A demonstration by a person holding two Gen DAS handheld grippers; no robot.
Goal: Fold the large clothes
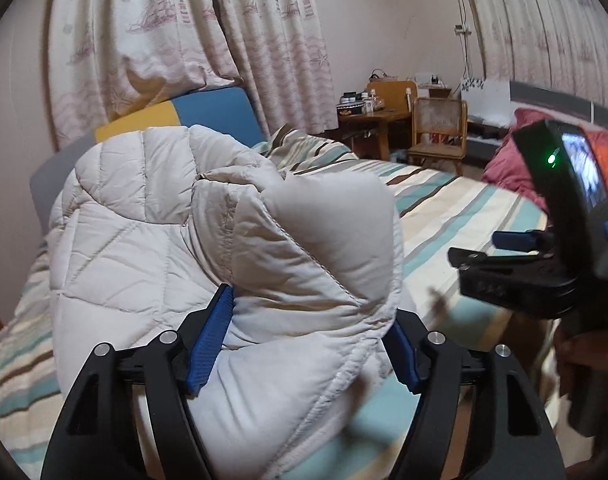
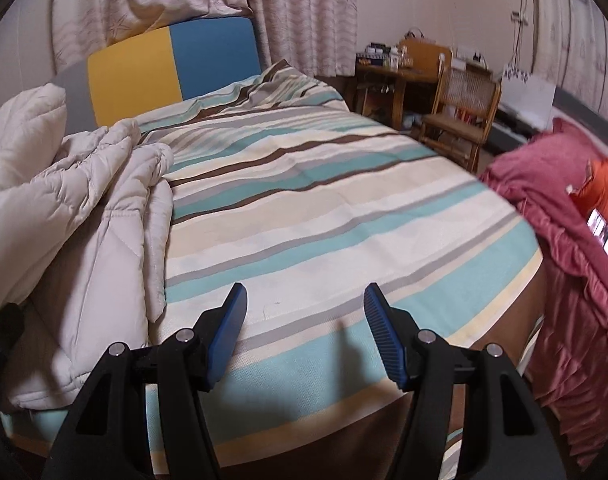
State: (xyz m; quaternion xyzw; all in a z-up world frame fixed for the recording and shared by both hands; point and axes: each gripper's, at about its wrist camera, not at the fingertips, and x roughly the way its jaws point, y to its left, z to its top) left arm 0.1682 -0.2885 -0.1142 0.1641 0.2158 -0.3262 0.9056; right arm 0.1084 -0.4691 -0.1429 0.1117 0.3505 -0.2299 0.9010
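A cream quilted puffer jacket (image 1: 208, 240) fills the left wrist view, bunched and lifted above the striped bed (image 1: 455, 208). My left gripper (image 1: 307, 320) is shut on a thick fold of the jacket, blue pads pressed into both sides. In the right wrist view the jacket (image 2: 88, 208) hangs in folds at the left edge of the bed (image 2: 323, 200). My right gripper (image 2: 305, 300) is open and empty above the bed's near end, right of the jacket. It also shows in the left wrist view (image 1: 475, 252) at the right.
A yellow and blue headboard (image 2: 172, 64) stands at the bed's far end under patterned curtains. A wooden table (image 2: 387, 76) and a cane chair (image 2: 459, 108) stand at the back right. Red and orange bedding (image 2: 563, 216) lies right of the bed.
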